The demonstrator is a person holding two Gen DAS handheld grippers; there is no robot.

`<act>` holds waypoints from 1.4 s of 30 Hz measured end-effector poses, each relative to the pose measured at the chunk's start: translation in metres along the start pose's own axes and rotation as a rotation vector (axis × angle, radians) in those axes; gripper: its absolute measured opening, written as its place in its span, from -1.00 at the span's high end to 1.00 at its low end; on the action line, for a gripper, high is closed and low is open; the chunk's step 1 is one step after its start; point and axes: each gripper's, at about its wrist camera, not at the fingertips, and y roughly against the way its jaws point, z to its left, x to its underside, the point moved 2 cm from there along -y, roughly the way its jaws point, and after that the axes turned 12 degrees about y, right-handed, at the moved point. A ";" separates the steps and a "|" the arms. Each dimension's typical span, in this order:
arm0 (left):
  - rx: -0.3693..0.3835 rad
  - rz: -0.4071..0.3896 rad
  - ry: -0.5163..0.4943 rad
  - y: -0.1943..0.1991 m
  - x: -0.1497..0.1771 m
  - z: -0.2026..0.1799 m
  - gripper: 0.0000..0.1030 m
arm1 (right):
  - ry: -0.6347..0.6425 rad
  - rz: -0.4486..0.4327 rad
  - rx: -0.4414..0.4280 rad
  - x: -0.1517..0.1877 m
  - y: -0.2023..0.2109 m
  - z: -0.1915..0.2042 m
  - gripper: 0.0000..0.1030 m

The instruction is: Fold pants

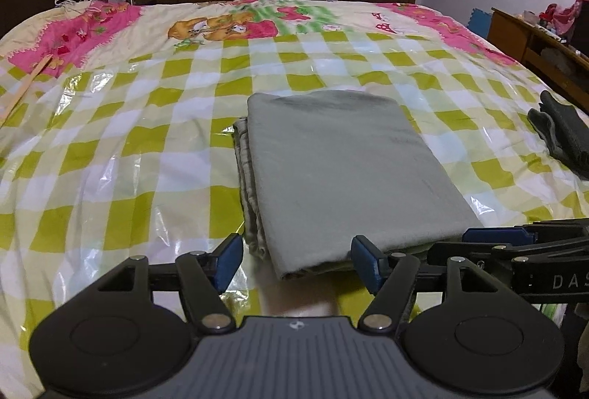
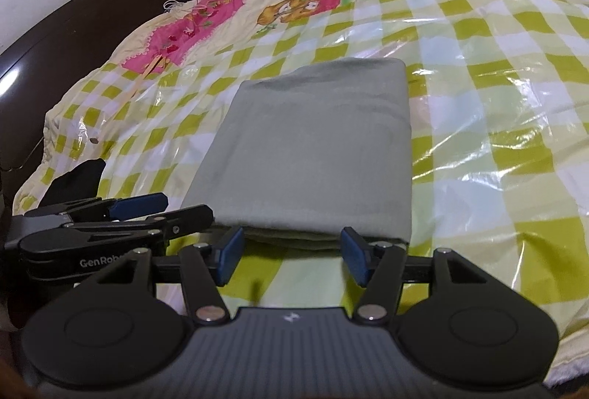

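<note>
Left wrist: grey-green folded cotton pants (image 1: 342, 170) sit ahead of my wide-spread, empty left gripper (image 1: 296, 261) and right gripper (image 2: 291, 253); fold looks finished, next I'd withdraw.

The grey-green folded pants (image 1: 338, 170) lie on the checked bed (image 1: 147, 126). The left claw (image 1: 296, 262) is wide open at their near edge.

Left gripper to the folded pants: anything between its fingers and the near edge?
Nothing. In the left wrist view the left gripper is open, and the folded pants reach between its fingers, over bare checkered plastic sheet.
</note>
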 end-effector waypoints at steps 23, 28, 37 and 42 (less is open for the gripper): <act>-0.033 0.023 0.015 -0.004 0.012 -0.004 -0.93 | -0.066 0.002 0.030 0.015 0.003 -0.012 -0.34; -0.035 0.036 0.024 -0.004 0.014 -0.003 -1.00 | -0.052 -0.020 0.048 0.014 0.007 -0.011 -0.49; -0.034 0.054 0.055 -0.004 0.020 0.002 -1.00 | -0.038 -0.022 0.097 0.014 0.009 -0.011 -0.85; -0.034 0.043 0.049 -0.001 0.020 0.001 -1.00 | -0.025 -0.024 0.111 0.015 0.007 -0.010 -0.90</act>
